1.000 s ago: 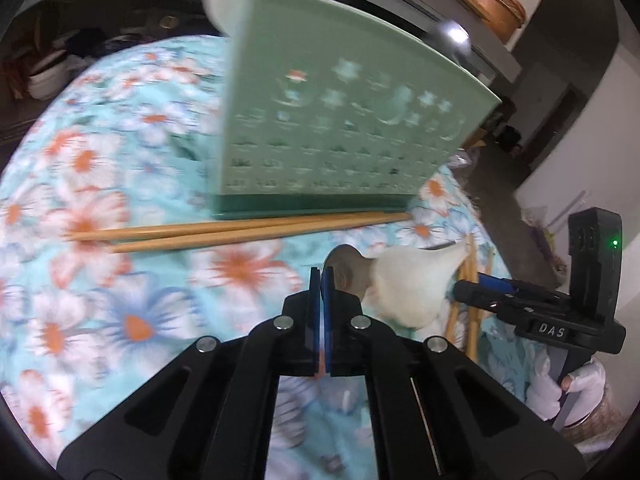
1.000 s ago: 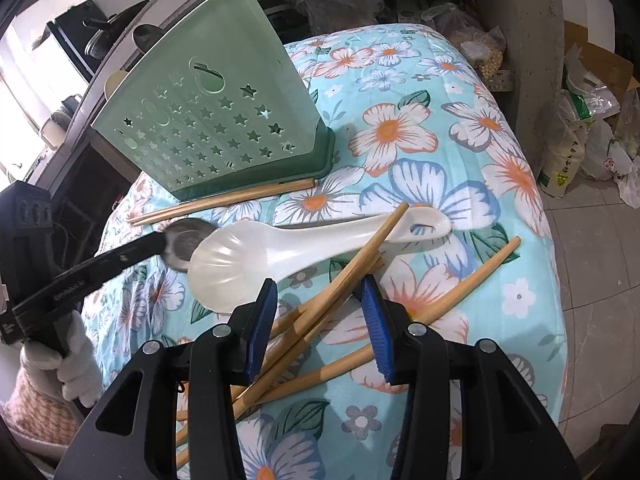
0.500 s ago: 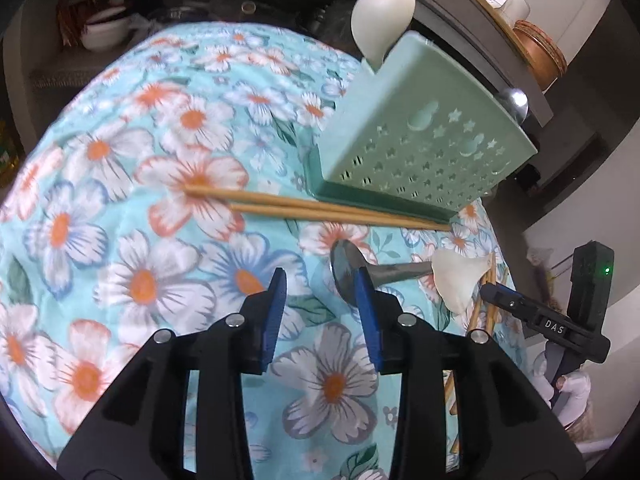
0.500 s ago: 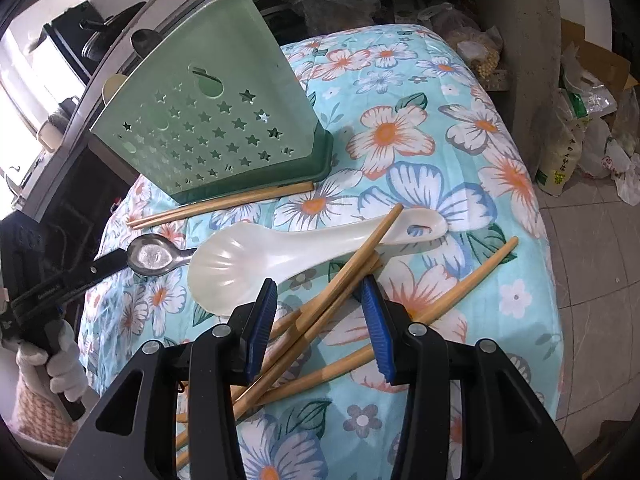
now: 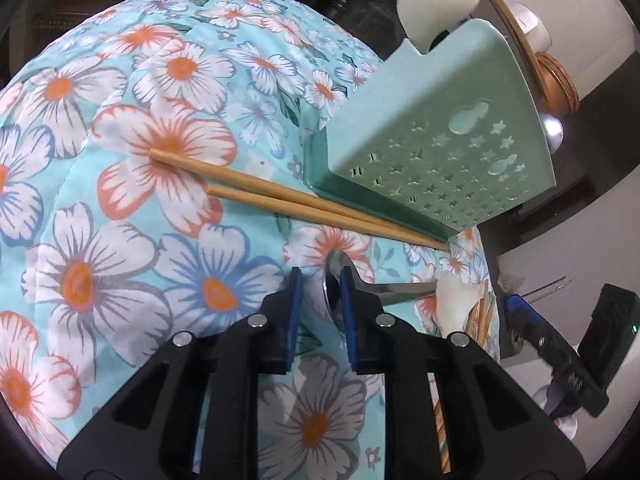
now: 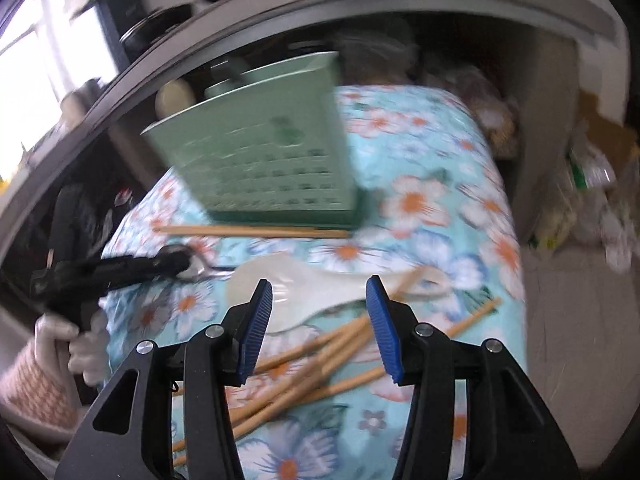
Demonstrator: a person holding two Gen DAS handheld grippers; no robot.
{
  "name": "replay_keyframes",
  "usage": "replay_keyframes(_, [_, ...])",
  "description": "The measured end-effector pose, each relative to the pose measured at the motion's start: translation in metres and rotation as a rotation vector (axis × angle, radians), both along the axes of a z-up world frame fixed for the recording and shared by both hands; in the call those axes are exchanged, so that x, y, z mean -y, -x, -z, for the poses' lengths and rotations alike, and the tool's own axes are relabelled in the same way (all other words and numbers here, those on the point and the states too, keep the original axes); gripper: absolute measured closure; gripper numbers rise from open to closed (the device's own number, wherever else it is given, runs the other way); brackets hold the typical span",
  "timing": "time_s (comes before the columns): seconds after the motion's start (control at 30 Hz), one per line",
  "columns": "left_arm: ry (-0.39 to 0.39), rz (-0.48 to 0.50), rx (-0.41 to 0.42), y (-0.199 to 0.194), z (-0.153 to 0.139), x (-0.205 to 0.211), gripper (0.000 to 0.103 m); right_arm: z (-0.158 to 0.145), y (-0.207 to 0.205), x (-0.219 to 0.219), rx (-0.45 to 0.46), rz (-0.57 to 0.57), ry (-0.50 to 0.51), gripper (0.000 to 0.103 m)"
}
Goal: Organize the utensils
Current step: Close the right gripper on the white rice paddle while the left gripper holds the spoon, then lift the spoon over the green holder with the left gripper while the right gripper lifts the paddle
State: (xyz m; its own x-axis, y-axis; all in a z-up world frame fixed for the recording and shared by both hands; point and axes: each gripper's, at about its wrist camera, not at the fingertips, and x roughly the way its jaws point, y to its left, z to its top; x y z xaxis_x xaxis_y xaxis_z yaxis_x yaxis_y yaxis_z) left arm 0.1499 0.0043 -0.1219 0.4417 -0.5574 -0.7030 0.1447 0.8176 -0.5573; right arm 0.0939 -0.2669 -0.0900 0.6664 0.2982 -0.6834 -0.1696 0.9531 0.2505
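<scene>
**Now closing on the metal spoon**

Judged as mid-pickup. Left claw narrow, jaws just closing, with the bowl of the metal spoon between them. Bowl tipped on edge against the right-hand pad, a sliver of gap showing at the left-hand pad, so seemingly no firm pinch yet. Next move probably calls for finishing the squeeze square on the bowl, lifting clear without snagging the fabric, then carrying up and over to the holder.

Under and all around the left claw: floral tablecloth. Beyond it and to its right, well apart: green perforated holder, upright, with a white ladle already poking out of the top. Between claw and holder, just past the fingertips: a pair of chopsticks lying along the holder's base. Off to the right: spoon handle running away toward a white paddle.

Right claw about half open, holding nothing, hovering above the paddle and a loose heap of chopsticks.
</scene>
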Motion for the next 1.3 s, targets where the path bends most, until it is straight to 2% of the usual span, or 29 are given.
replay_keyframes(0.13, [0.005,-0.002,0.008,0.002,0.001,-0.007,0.093,0.003,-0.002,-0.047,0.011,-0.124,0.139,0.055])
replay_keyframes(0.33, [0.015,-0.002,0.028,0.005,0.001,-0.009,0.096,0.023,-0.003,-0.095,0.000,-0.200,0.366,0.055])
replay_keyframes(0.5, [0.012,-0.004,0.044,0.008,-0.003,-0.017,0.096,0.036,-0.008,-0.113,-0.004,-0.193,0.480,0.057])
replay_keyframes(0.67, [-0.007,-0.015,0.069,0.012,-0.008,-0.022,0.097,0.043,-0.008,-0.129,0.023,-0.162,0.560,0.069])
replay_keyframes(0.8, [-0.019,-0.030,0.083,0.015,-0.012,-0.025,0.097,0.043,-0.013,-0.131,0.015,-0.128,0.549,0.077])
replay_keyframes(0.87, [-0.030,-0.038,0.095,0.018,-0.015,-0.027,0.097,0.043,-0.018,-0.128,0.006,-0.096,0.537,0.088])
replay_keyframes(1.0, [-0.051,-0.057,0.131,0.023,-0.025,-0.031,0.099,0.035,-0.020,-0.118,0.015,-0.069,0.483,0.091])
replay_keyframes(1.2, [-0.112,-0.100,0.272,0.039,-0.066,-0.037,0.101,-0.002,-0.019,-0.097,0.083,-0.035,0.385,0.095])
replay_keyframes(1.3, [-0.151,-0.119,0.349,0.046,-0.089,-0.040,0.101,-0.031,-0.015,-0.076,0.131,0.005,0.296,0.097])
